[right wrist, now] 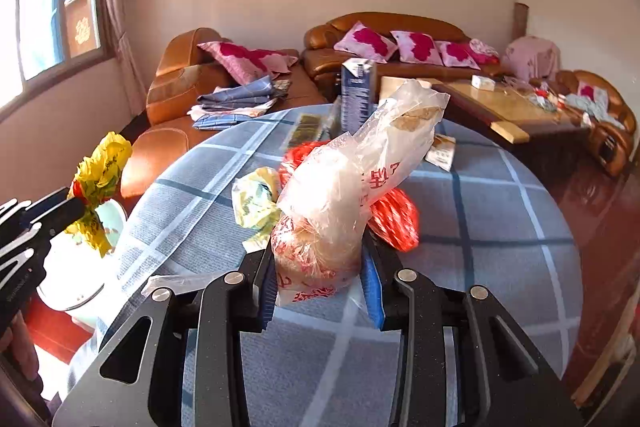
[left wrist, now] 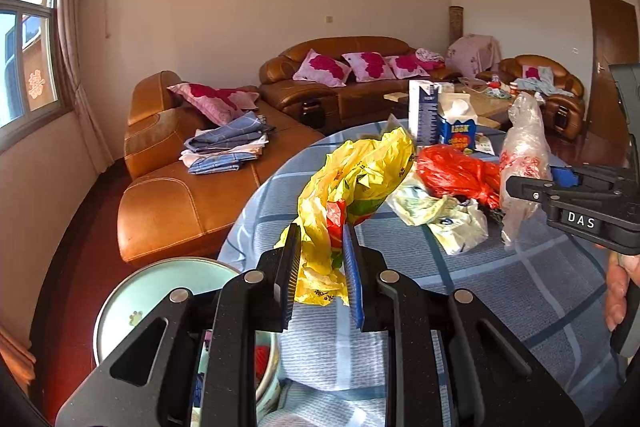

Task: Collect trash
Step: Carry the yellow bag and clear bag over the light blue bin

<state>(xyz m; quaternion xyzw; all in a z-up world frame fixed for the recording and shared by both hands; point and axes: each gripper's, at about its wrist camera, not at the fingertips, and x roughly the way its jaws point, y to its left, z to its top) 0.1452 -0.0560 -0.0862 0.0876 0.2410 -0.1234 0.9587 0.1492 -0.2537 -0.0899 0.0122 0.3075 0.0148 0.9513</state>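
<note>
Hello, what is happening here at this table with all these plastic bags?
A person is collecting trash with a gripper in each hand. The left gripper is shut on a yellow plastic bag, held beside the round table, above a pale green bin. The right gripper is shut on a clear plastic bag. A red bag and a pale crumpled bag lie on the table.

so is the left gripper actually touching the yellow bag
Touching. The left wrist view shows the left gripper with both fingers pressed against the yellow bag, which is pinched between them.
</note>
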